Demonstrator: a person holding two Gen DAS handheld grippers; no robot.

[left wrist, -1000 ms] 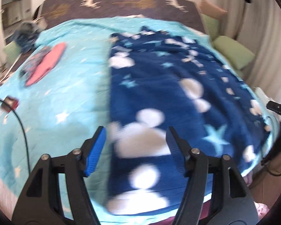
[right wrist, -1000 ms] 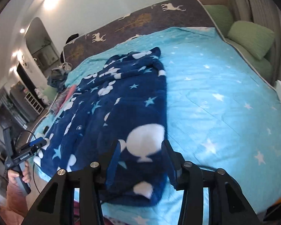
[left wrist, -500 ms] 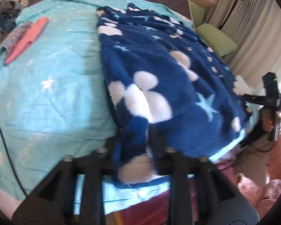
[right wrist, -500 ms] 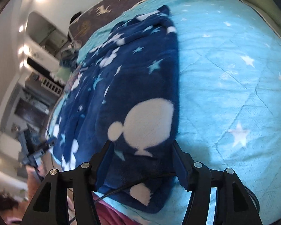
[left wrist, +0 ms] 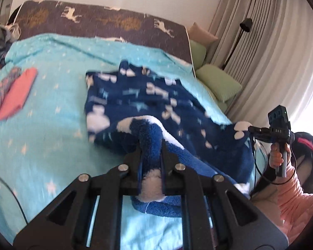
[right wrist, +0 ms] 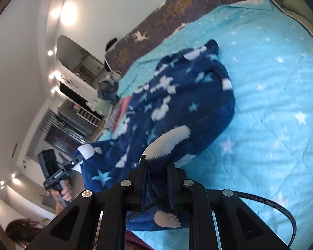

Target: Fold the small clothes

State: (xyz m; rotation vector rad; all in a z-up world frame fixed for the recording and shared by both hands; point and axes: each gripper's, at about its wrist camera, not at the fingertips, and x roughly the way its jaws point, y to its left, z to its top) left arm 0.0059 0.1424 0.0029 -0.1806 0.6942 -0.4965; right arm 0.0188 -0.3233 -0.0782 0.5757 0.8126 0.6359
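Note:
A dark blue fleece garment point(left wrist: 135, 95) with white blobs and pale stars lies spread on the turquoise bedspread point(left wrist: 41, 135). My left gripper point(left wrist: 151, 145) is shut on its near left corner, and that corner is raised off the bed. In the right wrist view the same garment point(right wrist: 187, 95) runs away from me. My right gripper point(right wrist: 156, 162) is closing its jaws, with the pads pressing on the near right corner, which is lifted too. Each view shows the other gripper at the garment's near edge: the right gripper point(left wrist: 258, 132) and the left gripper point(right wrist: 73, 162).
A folded pink cloth point(left wrist: 16, 93) and a patterned one point(left wrist: 2, 87) lie at the bed's left side. Green pillows point(left wrist: 219, 83) and curtains point(left wrist: 271, 52) stand on the right. The deer-print headboard point(left wrist: 104, 18) closes the far end. A person's pink sleeve point(left wrist: 292, 187) is near right.
Both grippers went from open around the near hem to shut on it. Both corners have risen off the bed, and the garment's near edge now hangs between the two grippers.

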